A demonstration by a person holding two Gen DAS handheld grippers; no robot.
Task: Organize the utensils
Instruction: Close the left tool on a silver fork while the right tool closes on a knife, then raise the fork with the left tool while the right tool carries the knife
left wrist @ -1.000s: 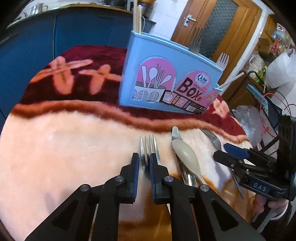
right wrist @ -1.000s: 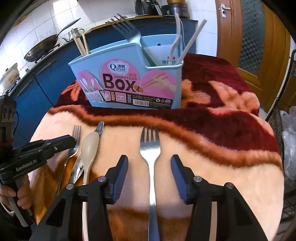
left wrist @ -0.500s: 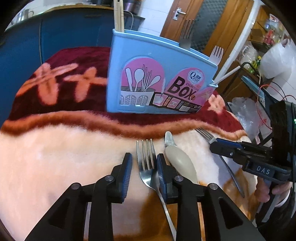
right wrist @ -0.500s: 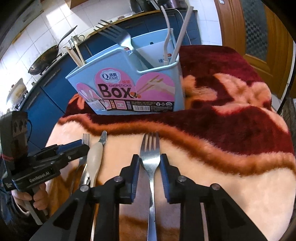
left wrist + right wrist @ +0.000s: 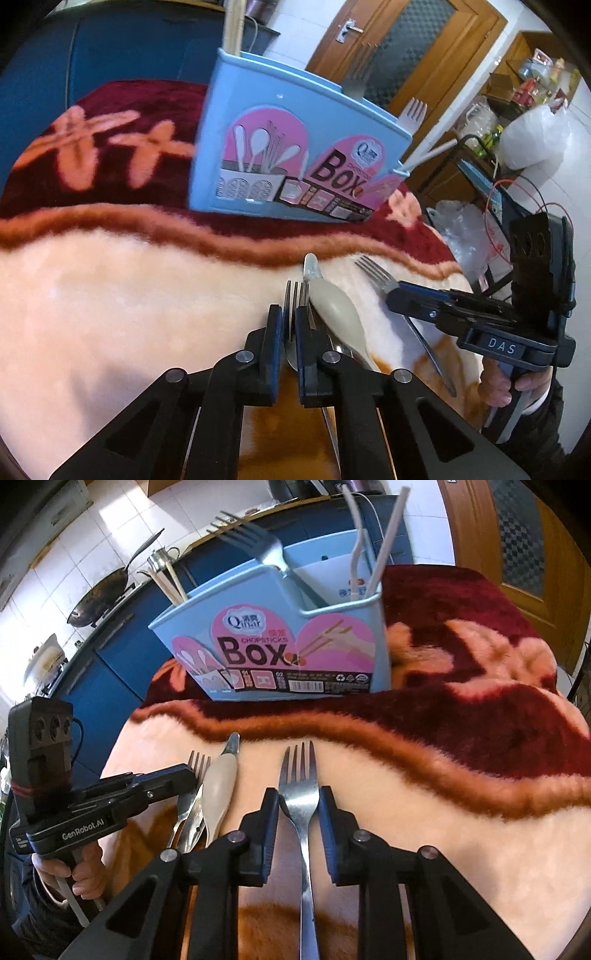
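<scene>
A blue "Chopsticks Box" holder (image 5: 295, 158) (image 5: 280, 627) stands on the plush blanket with forks, chopsticks and white utensils in it. My left gripper (image 5: 290, 314) is shut on a steel fork (image 5: 293, 295) just below its tines, which stand on edge between the pads. A beige-handled spoon (image 5: 334, 310) (image 5: 219, 786) lies right beside it over another metal utensil. My right gripper (image 5: 299, 794) is shut on the head of a second fork (image 5: 299, 771), which lies flat with tines toward the holder. Each gripper shows in the other view: right gripper (image 5: 393, 295), left gripper (image 5: 184, 775).
The red and peach blanket (image 5: 443, 812) covers the round table. Blue kitchen cabinets (image 5: 122, 657) and a wok (image 5: 96, 602) are behind on the left. A wooden door (image 5: 399, 44) and plastic bags (image 5: 535, 133) are on the right. A hand (image 5: 85, 875) holds each gripper handle.
The right jaws closed from wide apart onto the fork's head. The left jaws spread around the other fork, then closed on it, and its tines now stand on edge.
</scene>
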